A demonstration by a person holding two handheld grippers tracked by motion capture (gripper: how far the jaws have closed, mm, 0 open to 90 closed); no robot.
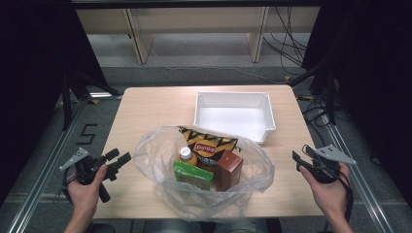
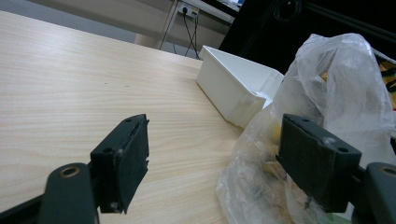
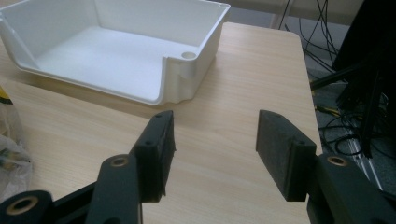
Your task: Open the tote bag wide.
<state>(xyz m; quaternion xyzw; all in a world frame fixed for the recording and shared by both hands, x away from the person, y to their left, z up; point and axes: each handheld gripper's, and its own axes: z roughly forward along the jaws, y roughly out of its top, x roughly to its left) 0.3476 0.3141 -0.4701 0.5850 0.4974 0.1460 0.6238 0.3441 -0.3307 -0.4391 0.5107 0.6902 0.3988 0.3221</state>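
The left hand-held gripper (image 1: 118, 160) hangs open, holding nothing, just beside the bag (image 1: 252, 170) on the bench (image 1: 145, 107). The right hand-held gripper (image 1: 297, 158) is open too, on the bag's other side, near the tray (image 1: 234, 95) ahead.

Inside the clear plastic bag (image 1: 204, 167), the lower parts of the bottle (image 1: 186, 155) and the chip packet (image 1: 210, 144) are hidden behind the green packet (image 1: 193, 173) and brown carton (image 1: 228, 169). Label print is too small to be read. In the left gripper view, the bag is cut off at the right edge.
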